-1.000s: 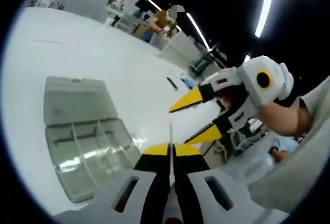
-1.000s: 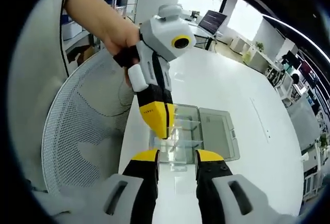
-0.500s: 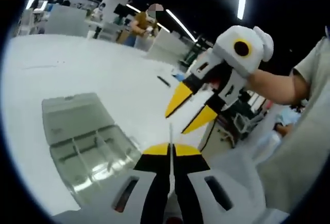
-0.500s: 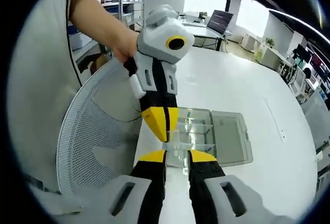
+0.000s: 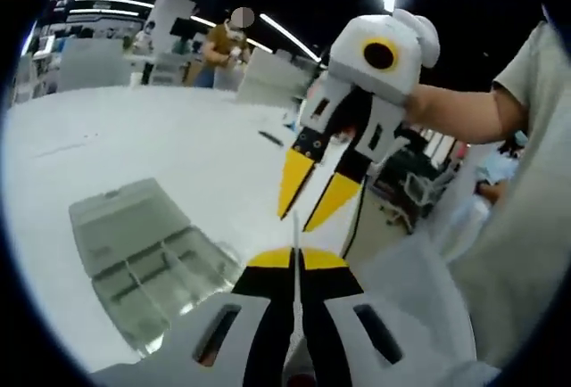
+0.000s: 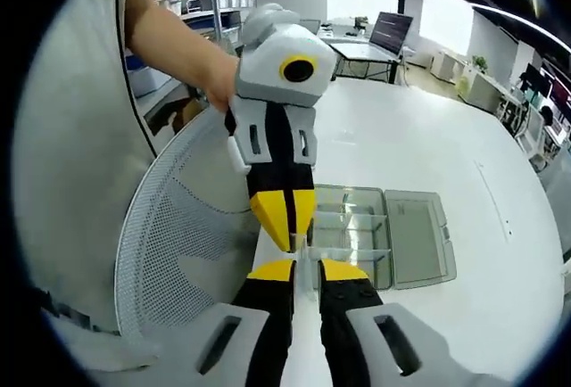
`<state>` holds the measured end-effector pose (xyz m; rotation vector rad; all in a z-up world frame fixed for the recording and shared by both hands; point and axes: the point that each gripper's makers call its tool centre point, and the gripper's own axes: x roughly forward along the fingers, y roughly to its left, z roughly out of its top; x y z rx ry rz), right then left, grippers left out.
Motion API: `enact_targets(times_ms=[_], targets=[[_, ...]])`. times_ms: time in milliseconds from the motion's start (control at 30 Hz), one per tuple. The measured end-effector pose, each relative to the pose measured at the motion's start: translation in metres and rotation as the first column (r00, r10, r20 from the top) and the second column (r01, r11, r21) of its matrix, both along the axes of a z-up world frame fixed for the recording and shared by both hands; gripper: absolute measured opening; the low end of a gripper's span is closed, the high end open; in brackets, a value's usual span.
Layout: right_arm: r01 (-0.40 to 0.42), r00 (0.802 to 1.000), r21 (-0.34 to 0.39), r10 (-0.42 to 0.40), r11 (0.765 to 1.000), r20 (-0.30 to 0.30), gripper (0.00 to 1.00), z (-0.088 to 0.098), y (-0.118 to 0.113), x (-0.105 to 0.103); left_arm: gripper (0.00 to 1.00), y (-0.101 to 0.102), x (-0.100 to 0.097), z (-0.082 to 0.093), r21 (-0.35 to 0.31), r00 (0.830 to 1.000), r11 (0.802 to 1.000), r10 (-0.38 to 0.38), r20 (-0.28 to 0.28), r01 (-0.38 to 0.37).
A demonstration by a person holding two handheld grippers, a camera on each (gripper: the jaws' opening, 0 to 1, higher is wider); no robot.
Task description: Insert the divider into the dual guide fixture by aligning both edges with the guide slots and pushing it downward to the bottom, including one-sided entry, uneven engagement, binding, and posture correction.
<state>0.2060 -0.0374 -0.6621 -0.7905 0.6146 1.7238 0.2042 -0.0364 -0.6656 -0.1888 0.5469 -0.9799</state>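
From the left gripper view, the clear box [image 5: 147, 258] lies open on the white worktop [image 5: 152, 137], its lid flat behind it and thin partitions inside. To its right the left gripper [image 5: 294, 258] has its jaws pressed shut on the divider [image 5: 294, 235], a thin clear sheet seen edge-on, held up off the worktop and near the box. Just above it the right gripper [image 5: 308, 204] points down with its yellow jaws a little apart, straddling the sheet's top edge.

From the right gripper view, a mesh chair back [image 6: 174, 262] stands at the left. The left gripper [image 6: 284, 234] hangs tips down over the box [image 6: 379, 244], meeting the right gripper [image 6: 308, 269].
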Motion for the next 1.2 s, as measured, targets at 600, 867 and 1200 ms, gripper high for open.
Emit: enact_targets(times_ms=[600, 867, 1200], targets=[[-0.054, 0.996, -0.059, 0.049, 0.997, -0.072, 0.00, -0.006, -0.005, -0.010, 0.00, -0.005, -0.007, 0.000, 0.062, 0.995, 0.996, -0.062, 0.073, 0.057], [-0.080, 0.992, -0.098, 0.069, 0.992, -0.106, 0.00, -0.012, -0.008, -0.016, 0.00, -0.007, -0.010, -0.002, 0.119, 0.987, 0.988, -0.112, 0.118, 0.098], [-0.096, 0.989, -0.132, 0.079, 0.987, -0.126, 0.00, -0.017, -0.006, -0.019, 0.00, -0.010, -0.014, -0.002, 0.165, 0.975, 0.979, -0.149, 0.163, 0.122]])
